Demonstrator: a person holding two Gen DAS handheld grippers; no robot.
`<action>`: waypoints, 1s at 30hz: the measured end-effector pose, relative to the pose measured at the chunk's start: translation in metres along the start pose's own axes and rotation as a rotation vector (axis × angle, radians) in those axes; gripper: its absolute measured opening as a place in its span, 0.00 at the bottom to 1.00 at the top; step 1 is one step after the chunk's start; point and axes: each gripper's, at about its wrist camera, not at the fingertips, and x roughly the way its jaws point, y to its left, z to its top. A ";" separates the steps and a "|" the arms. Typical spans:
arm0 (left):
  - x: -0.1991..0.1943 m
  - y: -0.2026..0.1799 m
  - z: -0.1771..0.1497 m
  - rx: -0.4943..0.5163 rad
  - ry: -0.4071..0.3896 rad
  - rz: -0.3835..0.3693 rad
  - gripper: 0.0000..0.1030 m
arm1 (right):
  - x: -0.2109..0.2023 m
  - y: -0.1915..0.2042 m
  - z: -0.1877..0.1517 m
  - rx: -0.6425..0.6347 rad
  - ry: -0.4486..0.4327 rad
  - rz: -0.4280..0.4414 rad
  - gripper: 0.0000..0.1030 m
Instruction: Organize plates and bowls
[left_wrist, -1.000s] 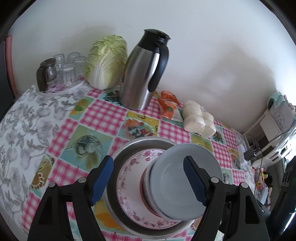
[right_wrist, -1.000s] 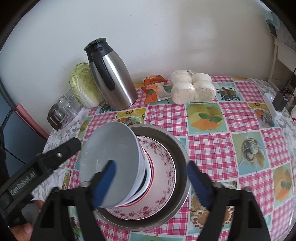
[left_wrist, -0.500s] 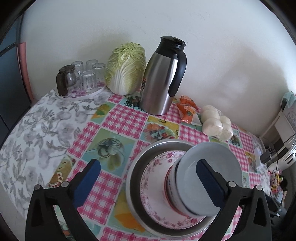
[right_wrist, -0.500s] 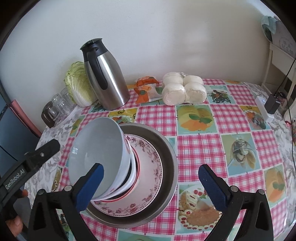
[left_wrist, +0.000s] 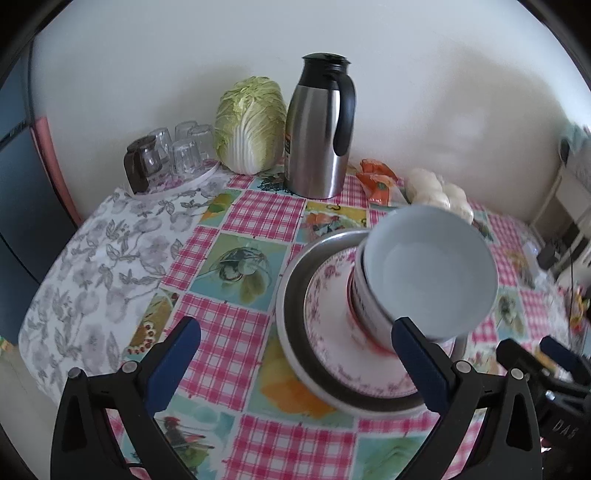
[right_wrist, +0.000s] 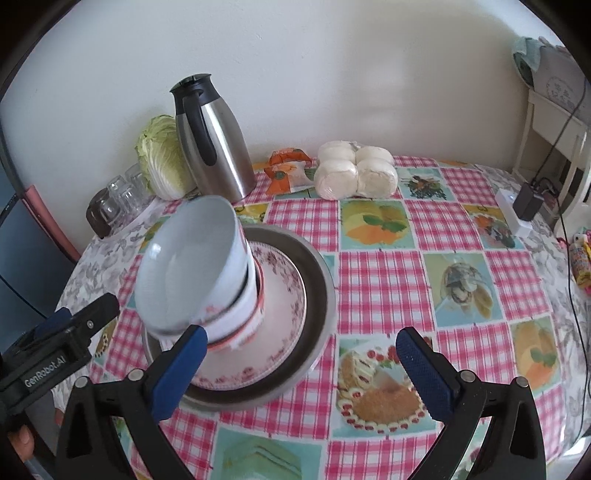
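On the checked surface (right_wrist: 380, 266), nested bowls (right_wrist: 199, 266) lean atop a floral plate (right_wrist: 280, 306); both claws, left (left_wrist: 295, 365) and right (right_wrist: 299, 373), gape empty, so a nudge could topple them.

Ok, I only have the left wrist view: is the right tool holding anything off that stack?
Observer: No. The right tool is wide open and grips nothing.
Operator: Anything on the table further out on that side?
Observer: A white power adapter with a black plug in it, near the table's right edge.
Operator: And the buns, how many?
Observer: Four, bagged together, lying clear of the metal basin.
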 end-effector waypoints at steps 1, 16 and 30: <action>-0.001 -0.001 -0.004 0.017 -0.003 0.009 1.00 | -0.001 -0.001 -0.002 0.000 0.001 0.000 1.00; 0.017 -0.004 -0.042 0.104 0.072 0.044 1.00 | 0.019 -0.009 -0.038 -0.029 0.104 -0.036 1.00; 0.032 0.002 -0.049 0.097 0.141 0.037 1.00 | 0.032 -0.010 -0.052 -0.051 0.159 -0.076 1.00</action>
